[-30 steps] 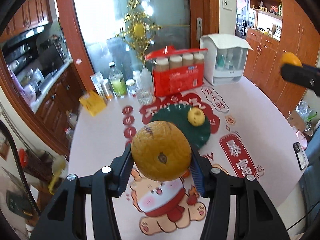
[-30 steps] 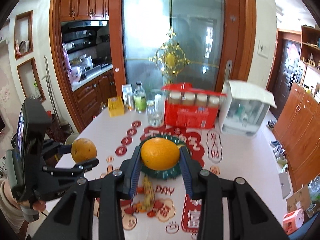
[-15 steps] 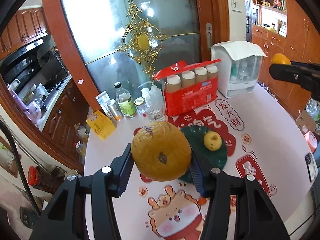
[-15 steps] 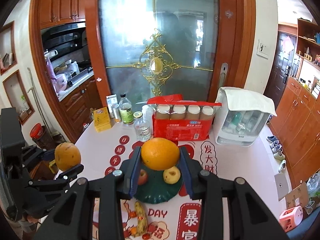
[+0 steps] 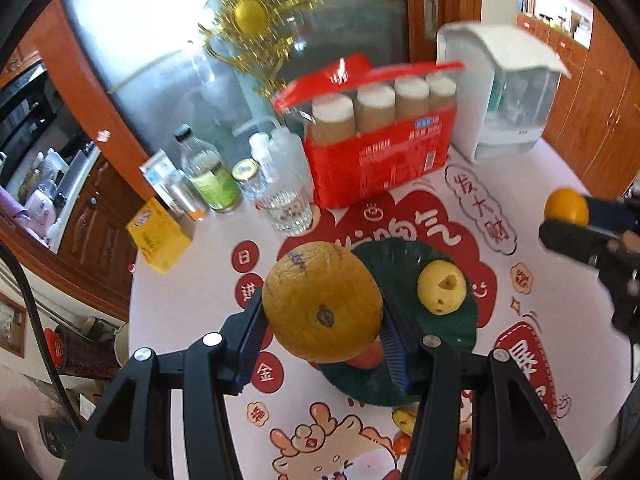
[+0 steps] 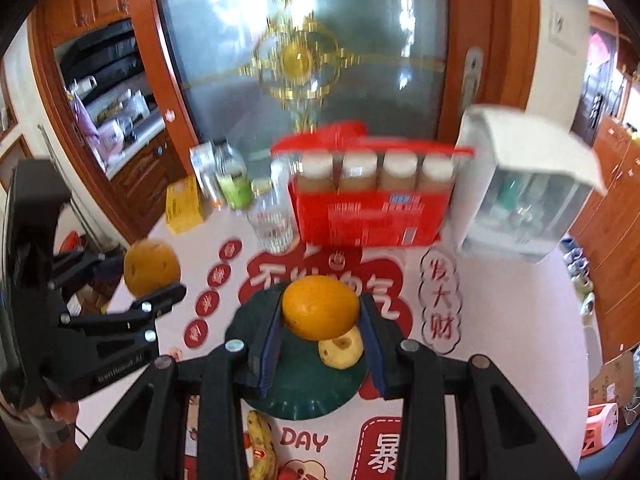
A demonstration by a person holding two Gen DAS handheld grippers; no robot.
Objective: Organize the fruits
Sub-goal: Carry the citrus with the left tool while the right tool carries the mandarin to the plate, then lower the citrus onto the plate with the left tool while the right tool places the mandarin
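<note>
My left gripper (image 5: 322, 320) is shut on a large dull-yellow orange (image 5: 322, 302), held above the left rim of a dark green plate (image 5: 456, 328). A yellow apple (image 5: 442, 288) lies on the plate, and a red fruit (image 5: 366, 358) peeks out under the orange. My right gripper (image 6: 320, 322) is shut on a bright orange (image 6: 320, 306) over the same green plate (image 6: 304, 396), just above the yellow apple (image 6: 340, 348). A banana (image 6: 262, 446) lies on the table in front of the plate. Each gripper shows at the edge of the other's view, with the left gripper (image 6: 154, 276) holding the dull orange (image 6: 151, 266).
Behind the plate stand a drinking glass (image 5: 286, 210), a red pack of bottles (image 5: 380, 152), a white dispenser (image 5: 504, 112), small bottles (image 5: 210, 178) and a yellow box (image 5: 158, 236). The round table (image 5: 184, 300) drops off at the left edge.
Both grippers have come forward and down toward the green plate, each still gripping its orange. The plate and the items behind it now look larger and nearer.
</note>
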